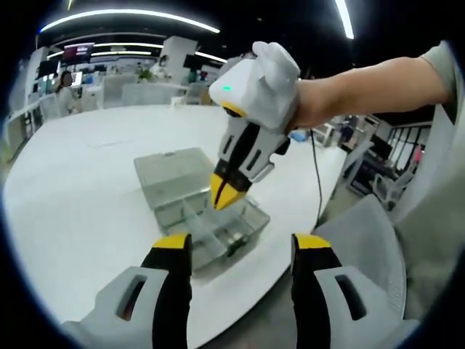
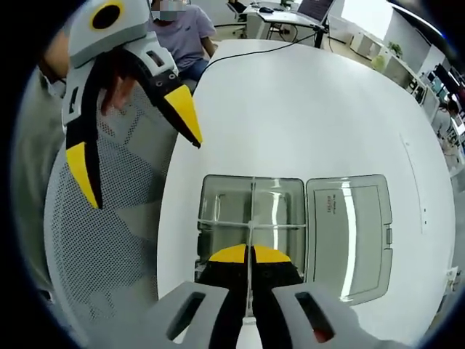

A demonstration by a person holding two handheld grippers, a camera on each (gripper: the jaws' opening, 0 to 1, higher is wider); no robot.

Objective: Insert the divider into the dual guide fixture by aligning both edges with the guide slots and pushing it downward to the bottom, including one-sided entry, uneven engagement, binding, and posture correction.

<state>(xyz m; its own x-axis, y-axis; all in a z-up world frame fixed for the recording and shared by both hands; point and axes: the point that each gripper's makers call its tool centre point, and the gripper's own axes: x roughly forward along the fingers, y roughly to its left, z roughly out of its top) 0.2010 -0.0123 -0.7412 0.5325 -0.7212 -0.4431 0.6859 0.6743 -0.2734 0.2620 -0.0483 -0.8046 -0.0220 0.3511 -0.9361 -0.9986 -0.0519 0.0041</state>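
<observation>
A clear plastic box (image 2: 218,207) lies on the white table with its lid (image 2: 349,233) folded open flat beside it. My right gripper (image 2: 249,256) is shut on a thin clear divider (image 2: 249,231), seen edge-on, standing over the middle of the box. In the left gripper view the right gripper (image 1: 225,196) points down into the box (image 1: 211,236), with the lid (image 1: 171,171) behind it. My left gripper (image 1: 242,246) stands open and holds nothing, off the table's edge in front of the box. It also appears in the right gripper view as the left gripper (image 2: 142,163), raised and apart from the box.
The round white table (image 2: 305,109) has wide free room beyond the box. A grey mesh chair (image 2: 109,233) sits at the table's edge under the left gripper. A person (image 2: 182,33) sits at the far side. A black cable (image 1: 317,174) runs over the table edge.
</observation>
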